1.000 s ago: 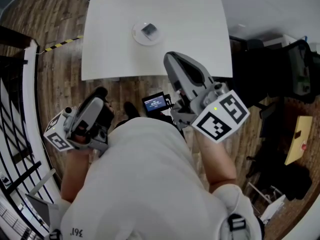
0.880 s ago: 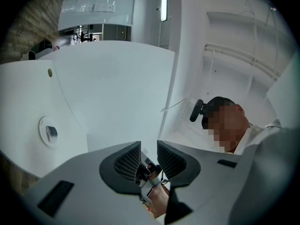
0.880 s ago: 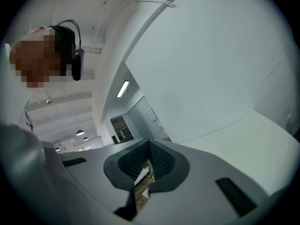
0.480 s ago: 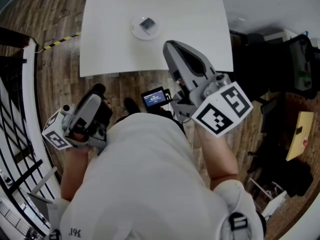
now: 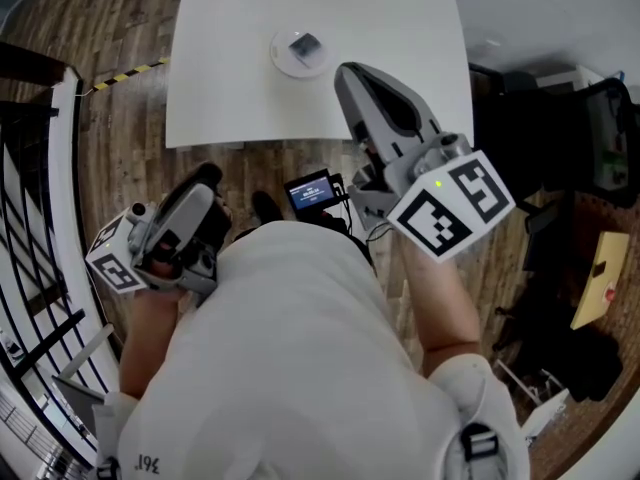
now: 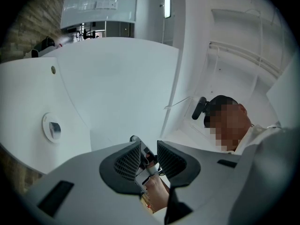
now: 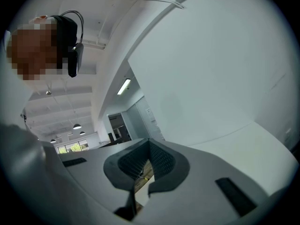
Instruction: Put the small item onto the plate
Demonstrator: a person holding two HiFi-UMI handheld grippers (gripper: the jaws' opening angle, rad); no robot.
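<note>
Hovering short of the plate [image 5: 285, 63], small item [image 5: 305, 44] on it; right gripper [image 7: 150, 159] closed and empty, left gripper [image 6: 149, 154] parted and empty. Looks done, no grasp needed next.

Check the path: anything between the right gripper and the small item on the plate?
Nothing visible. The small item sits on the plate, on the white table; only bare tabletop shows between it and the right gripper, whose jaws are shut and empty.

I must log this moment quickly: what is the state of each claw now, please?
Left claw: open, holding nothing.
Right claw: closed, holding nothing.
</note>
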